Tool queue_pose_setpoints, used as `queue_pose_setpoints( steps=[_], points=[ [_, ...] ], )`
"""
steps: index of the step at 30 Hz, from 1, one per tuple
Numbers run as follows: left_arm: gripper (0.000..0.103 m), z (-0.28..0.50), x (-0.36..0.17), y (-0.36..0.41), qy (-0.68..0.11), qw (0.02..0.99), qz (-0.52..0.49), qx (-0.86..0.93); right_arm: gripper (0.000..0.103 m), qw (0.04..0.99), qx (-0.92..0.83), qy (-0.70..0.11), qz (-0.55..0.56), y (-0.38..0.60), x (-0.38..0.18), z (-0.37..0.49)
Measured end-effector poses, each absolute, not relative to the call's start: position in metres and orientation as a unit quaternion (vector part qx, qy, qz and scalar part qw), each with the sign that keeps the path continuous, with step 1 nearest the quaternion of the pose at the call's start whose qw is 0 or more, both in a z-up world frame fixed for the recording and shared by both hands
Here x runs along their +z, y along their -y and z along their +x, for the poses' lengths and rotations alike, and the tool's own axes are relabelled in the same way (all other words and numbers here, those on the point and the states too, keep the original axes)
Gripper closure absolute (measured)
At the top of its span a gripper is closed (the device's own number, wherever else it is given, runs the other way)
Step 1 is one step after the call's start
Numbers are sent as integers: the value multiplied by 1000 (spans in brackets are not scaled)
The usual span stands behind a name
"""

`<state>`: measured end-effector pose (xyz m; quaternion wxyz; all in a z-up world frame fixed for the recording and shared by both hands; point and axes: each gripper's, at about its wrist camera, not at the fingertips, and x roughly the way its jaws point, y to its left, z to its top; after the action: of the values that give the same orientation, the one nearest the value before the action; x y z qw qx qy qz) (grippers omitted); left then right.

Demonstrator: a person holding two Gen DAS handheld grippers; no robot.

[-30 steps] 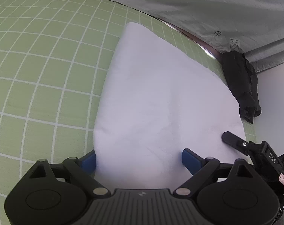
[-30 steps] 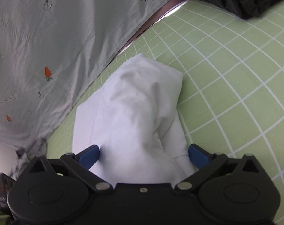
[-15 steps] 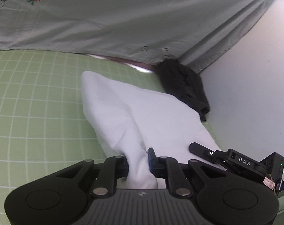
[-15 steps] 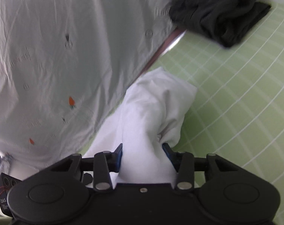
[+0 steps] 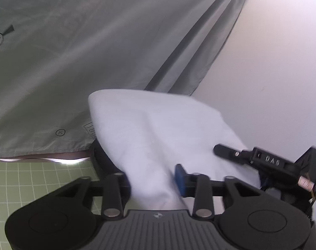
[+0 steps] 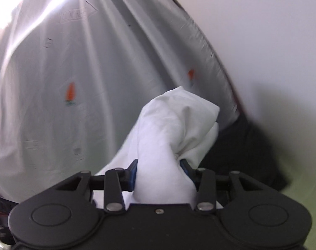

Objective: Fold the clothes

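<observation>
The left gripper [image 5: 151, 182] is clenched on a bunched fold of the white cloth [image 5: 158, 129], its 2 blue-padded jaws pressing the fabric from either side. From the pinch the cloth fans out toward 12 o'clock as a broad, smooth sheet with a soft crease down its middle and a rounded upper edge, lifted off the green gridded mat [image 5: 32, 179] that shows at 8 o'clock. The right gripper [image 5: 262, 160] enters at 3 o'clock, against the same cloth.

In the right wrist view the right gripper [image 6: 160, 170] grips the white cloth [image 6: 174, 125] too; here it rises in a thick, rumpled column, folded over on itself at the top. A dark garment [image 6: 247, 145] lies at 3 o'clock. Behind hangs a grey curtain [image 6: 74, 73] printed with small orange carrots, beside a pale wall [image 6: 272, 41].
</observation>
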<state>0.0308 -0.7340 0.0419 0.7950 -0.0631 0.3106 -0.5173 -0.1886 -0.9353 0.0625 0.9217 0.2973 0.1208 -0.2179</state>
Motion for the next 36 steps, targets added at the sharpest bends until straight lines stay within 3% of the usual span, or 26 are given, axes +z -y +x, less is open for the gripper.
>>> queue_pose_setpoints(
  steps=[1,3,8,12,14,16,21,22,24,36],
  points=[
    [37,38,25,758,-322,802,-43,-502,37,921,-245,-141,268,948,54,-173],
    [36,49,-8,790,-350,805,-5,-479,29,915,-298,-180,206,975,37,-142],
    [35,53,-64,821,-387,796,59,-462,33,884,-384,-248,96,1015,-5,-88],
    [22,49,-81,815,-386,794,68,-464,23,882,-382,-257,100,998,-37,-88],
    [17,43,-79,801,-373,798,85,-466,20,881,-383,-262,95,989,-50,-89],
    [13,36,-76,790,-356,803,107,-466,8,876,-384,-279,88,977,-52,-95],
    [5,6,-49,753,-338,811,113,-465,5,862,-401,-281,130,947,-52,-137],
    [4,-6,-42,741,-329,817,107,-461,0,860,-409,-272,137,938,-48,-151],
    [0,-21,-30,722,-316,828,104,-452,0,860,-419,-258,139,914,-39,-173],
    [0,-119,13,611,-284,844,94,-444,0,878,-405,-219,133,768,2,-281]
  ],
)
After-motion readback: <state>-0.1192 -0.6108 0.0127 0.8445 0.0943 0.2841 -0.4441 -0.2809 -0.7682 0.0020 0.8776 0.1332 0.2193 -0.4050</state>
